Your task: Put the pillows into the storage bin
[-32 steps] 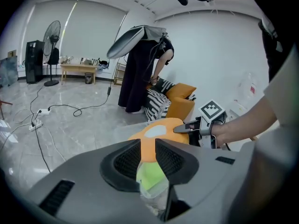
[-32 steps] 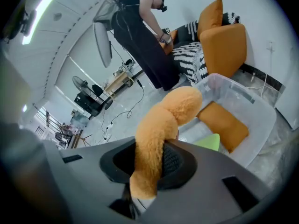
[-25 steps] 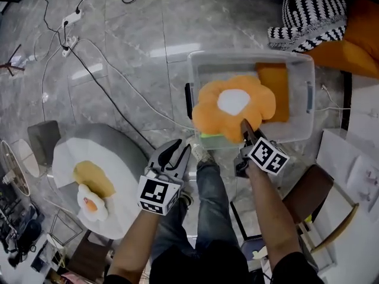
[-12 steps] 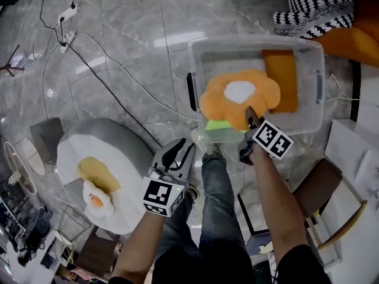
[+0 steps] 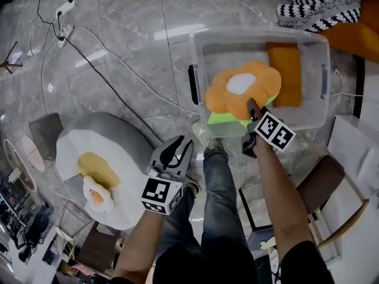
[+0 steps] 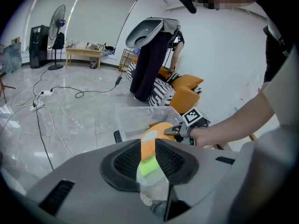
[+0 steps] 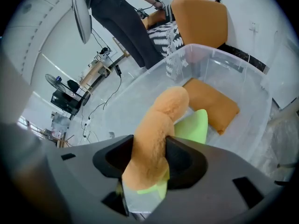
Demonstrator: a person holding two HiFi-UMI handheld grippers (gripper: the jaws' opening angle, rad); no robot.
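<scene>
White walls enclose a glossy grey marble floor with a fan and orange armchair.

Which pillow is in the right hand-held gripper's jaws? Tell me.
The orange flower pillow with the white centre, between the opening jaws; the plain orange pillow lies inside the bin.

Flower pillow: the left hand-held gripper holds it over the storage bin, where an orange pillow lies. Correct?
Wrong side: the right hand-held gripper holds the flower pillow between its opening jaws, over the storage bin with the orange pillow inside. The right gripper view shows it.
</scene>
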